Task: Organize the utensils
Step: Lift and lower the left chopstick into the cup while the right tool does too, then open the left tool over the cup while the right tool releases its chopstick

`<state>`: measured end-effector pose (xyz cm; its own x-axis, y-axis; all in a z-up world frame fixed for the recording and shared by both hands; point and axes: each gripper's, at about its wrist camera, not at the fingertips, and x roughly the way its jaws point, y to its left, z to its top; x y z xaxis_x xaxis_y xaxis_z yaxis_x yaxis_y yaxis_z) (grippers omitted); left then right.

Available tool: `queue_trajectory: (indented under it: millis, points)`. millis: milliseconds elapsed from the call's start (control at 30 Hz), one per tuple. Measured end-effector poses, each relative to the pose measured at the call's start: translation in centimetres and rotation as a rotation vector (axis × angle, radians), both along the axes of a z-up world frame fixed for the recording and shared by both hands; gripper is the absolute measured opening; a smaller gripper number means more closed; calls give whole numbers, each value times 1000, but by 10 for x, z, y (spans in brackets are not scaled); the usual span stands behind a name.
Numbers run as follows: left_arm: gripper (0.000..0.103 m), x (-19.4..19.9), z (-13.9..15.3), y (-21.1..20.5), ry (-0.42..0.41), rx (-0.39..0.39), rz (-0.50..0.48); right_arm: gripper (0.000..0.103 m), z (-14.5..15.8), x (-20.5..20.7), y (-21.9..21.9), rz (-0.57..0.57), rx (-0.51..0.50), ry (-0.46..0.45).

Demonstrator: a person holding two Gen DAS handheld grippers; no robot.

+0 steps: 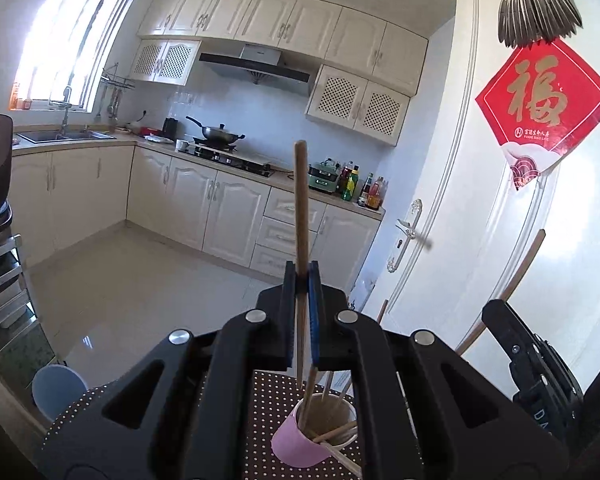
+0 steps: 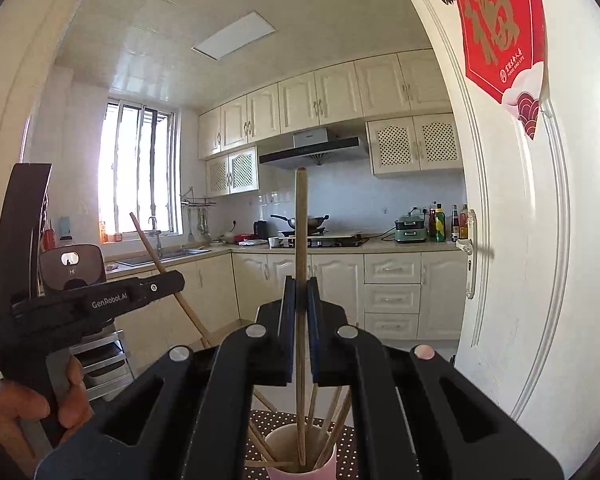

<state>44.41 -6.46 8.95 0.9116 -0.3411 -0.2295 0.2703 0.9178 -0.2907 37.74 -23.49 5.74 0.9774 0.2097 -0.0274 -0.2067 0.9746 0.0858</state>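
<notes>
Kitchen cabinets stood behind; each gripper, left point(image 1: 301, 276) and right point(image 2: 300, 290), had jaws clamped on a chopstick point(image 1: 301, 208) above the cup point(image 1: 314, 440). Next, we judged, lower and release.

Pink cup point(image 2: 300, 468): base cut off by the bottom edge.
Blue cup point(image 1: 56, 390): partly hidden behind the polka-dot mat point(image 1: 272, 392).
Bottle labels point(image 1: 370, 192): too small to be read.

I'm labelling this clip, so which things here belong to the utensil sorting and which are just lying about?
Part of the job:
left gripper, shut on a chopstick
right gripper, shut on another chopstick
pink cup holding more chopsticks

Just lying about:
blue cup
wok
sauce bottles
red door decoration
</notes>
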Motion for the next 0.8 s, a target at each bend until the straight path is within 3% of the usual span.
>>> queue_trajectory:
  millis: [367,533,800]
  points:
    - [6,19,-27,-10,69,14,-56,4,-28,17,2,18,-3,64]
    - [6,9,-21,1,33,-58,-65,4,-27,17,1,25,6,79]
    - [6,2,-16,-2,27,-46,-90,4,-26,14,3,24,11,88]
